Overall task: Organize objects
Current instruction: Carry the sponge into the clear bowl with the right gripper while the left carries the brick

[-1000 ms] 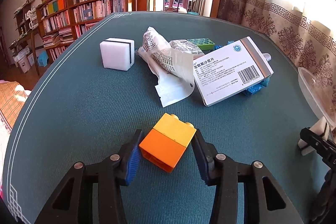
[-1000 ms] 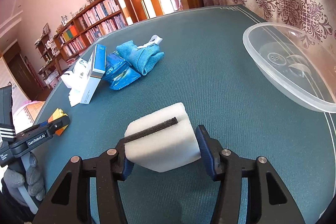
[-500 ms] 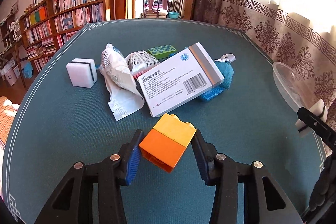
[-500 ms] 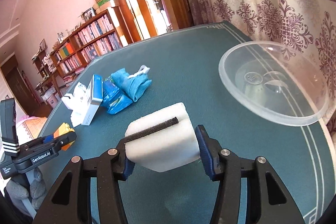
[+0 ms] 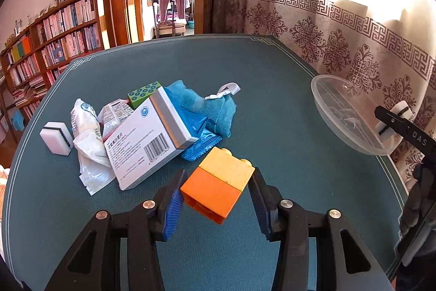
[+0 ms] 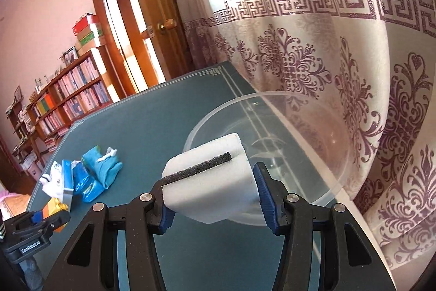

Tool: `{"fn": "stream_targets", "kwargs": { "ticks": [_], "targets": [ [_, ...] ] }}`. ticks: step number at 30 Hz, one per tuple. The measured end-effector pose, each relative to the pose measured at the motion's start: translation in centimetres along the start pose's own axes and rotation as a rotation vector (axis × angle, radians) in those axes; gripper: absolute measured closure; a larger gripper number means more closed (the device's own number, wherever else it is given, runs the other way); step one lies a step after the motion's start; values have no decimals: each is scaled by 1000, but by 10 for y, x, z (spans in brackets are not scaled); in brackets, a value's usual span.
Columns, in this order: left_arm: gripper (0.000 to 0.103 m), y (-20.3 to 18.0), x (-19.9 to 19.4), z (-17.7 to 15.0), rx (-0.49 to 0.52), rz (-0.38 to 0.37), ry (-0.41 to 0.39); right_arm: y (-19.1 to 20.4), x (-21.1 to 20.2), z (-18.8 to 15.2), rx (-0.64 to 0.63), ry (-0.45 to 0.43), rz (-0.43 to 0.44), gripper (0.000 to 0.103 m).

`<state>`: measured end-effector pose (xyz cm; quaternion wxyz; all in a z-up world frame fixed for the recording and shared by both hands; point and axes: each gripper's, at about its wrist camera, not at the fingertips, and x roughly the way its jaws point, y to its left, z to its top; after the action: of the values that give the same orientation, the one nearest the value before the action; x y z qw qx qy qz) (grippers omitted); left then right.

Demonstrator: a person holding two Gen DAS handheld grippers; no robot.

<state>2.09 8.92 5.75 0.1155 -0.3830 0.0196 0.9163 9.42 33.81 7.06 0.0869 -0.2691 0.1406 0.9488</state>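
My left gripper (image 5: 216,194) is shut on an orange and yellow toy brick (image 5: 218,187), held above the teal table (image 5: 259,89). My right gripper (image 6: 212,195) is shut on a white sponge with a black stripe (image 6: 208,183), hanging just in front of the clear plastic bowl (image 6: 327,182) at the table's right edge. In the left wrist view the bowl (image 5: 351,113) sits far right, with the right gripper and its sponge (image 5: 395,117) at its near rim. The left gripper with the brick (image 6: 51,207) shows low left in the right wrist view.
A pile lies mid-table: a white medicine box (image 5: 148,143), crumpled white packets (image 5: 87,132), a blue cloth (image 5: 207,108), a blue wrapper (image 5: 201,146), a green dotted box (image 5: 144,93). A second white sponge (image 5: 55,137) stands left of it. Patterned curtains (image 6: 354,72) hang right; bookshelves (image 5: 54,45) stand behind.
Both grippers have risen and swung right toward the bowl, each keeping its load. The bowl has grown larger in the right wrist view and the pile has slid left.
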Motion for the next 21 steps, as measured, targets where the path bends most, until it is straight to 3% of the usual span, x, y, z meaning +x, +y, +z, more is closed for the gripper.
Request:
{"fn": "stream_targets", "kwargs": {
  "ticks": [6,15,19,21],
  "targets": [
    [54,-26,0,11,49,-31,-16,-18,32,14,-15,28,-103,50],
    [54,-53,3,28,90,-57,-33,-35,53,12,7,72,-190,48],
    [54,-68,6,36,116,-69,-44,-39,46,12,23,41,-209,33],
    [54,-75,8,41,125,-76,-50,-41,38,12,33,8,-202,30]
  ]
}}
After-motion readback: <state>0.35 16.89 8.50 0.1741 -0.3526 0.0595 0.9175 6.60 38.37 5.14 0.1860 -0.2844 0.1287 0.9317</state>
